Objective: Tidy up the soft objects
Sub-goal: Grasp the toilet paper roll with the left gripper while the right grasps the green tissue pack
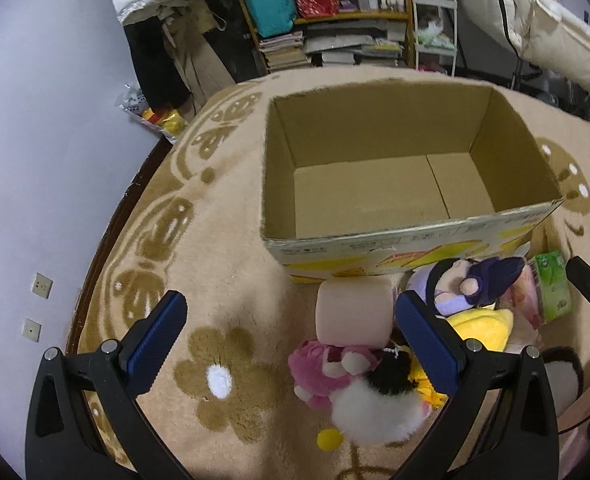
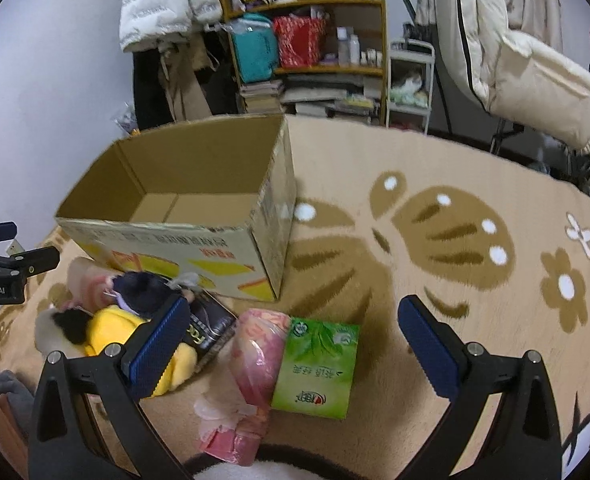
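An open, empty cardboard box (image 1: 375, 224) stands on the beige rug; it also shows in the right wrist view (image 2: 199, 244). In front of it lies a pile of soft things: a pink roll (image 1: 353, 312), a pink plush (image 1: 327, 368), a black-and-white fluffy toy (image 1: 379, 408), a purple-haired doll (image 1: 475, 284), a yellow plush (image 1: 483, 326). My left gripper (image 1: 291, 336) is open and empty above the rug, left of the pile. My right gripper (image 2: 295, 340) is open above a green tissue pack (image 2: 319, 364) and a pink plastic pack (image 2: 255, 356).
A dark box (image 2: 211, 328) lies by the yellow plush (image 2: 115, 324). A small yellow ball (image 1: 329, 438) sits on the rug. A cluttered shelf (image 2: 315, 52) and hanging coats (image 2: 515, 60) stand behind the rug. A wall (image 1: 35, 140) runs along the left.
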{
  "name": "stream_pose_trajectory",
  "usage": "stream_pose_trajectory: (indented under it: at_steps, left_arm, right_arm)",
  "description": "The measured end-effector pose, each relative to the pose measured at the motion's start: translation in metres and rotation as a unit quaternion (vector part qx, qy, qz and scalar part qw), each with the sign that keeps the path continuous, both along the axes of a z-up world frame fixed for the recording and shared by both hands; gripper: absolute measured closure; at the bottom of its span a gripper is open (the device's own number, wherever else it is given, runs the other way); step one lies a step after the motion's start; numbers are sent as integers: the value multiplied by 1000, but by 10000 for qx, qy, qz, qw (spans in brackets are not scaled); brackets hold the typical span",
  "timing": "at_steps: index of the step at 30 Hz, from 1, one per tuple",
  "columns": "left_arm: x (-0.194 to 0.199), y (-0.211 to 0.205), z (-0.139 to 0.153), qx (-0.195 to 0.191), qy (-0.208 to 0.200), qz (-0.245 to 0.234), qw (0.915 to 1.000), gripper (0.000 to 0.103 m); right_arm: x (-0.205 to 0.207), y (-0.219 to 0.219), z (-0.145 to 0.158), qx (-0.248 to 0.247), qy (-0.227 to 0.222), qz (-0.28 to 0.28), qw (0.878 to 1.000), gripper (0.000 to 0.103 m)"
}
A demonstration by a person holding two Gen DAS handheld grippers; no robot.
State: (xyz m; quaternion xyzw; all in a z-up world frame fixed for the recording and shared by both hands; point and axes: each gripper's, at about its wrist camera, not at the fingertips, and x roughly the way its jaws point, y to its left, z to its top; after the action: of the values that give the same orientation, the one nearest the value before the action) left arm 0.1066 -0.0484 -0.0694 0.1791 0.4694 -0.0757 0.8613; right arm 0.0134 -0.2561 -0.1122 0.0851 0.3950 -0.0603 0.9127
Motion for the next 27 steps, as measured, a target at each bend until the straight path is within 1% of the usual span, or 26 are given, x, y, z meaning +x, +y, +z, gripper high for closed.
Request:
stream_pose_trajectory:
  at_steps: [7,13,17,18,19,21,23,25,27]
  left_arm:
    - [11,-9,-17,-45,310,-83,9995,0]
    - [15,-16,-30,41,490,-159,9987,0]
    - [17,-18,-38,60,631,-222,9977,0]
    - [17,-20,-39,58,655,-241,9975,0]
    - [18,-21,-41,56,676,-257,9974,0]
    - [20,-22,-44,84,721,-257,9970,0]
    - [23,-23,-48,73,800,-231,9965,0]
    - [28,-22,-52,36,956,-200,9952,0]
    - [31,-18,-54,24,983,-111,9951,0]
  right_arm:
    - [14,-12,-23,136,457,-201,9987,0]
    - [22,-23,-40,302,814,-426,9953,0]
    - [24,-26,-46,322,950,-493,9937,0]
    - [25,-26,-48,338,983,-495,9933,2]
    - [26,-26,-50,340,1039,-492,9928,7]
    - [29,-26,-55,364,1131,-475,9918,13]
    - [33,-26,-60,426,1244,-427,9904,14]
    - [36,-26,-64,433,1315,-411,9895,20]
    - [39,-27,-68,478,1398,-403,9882,25]
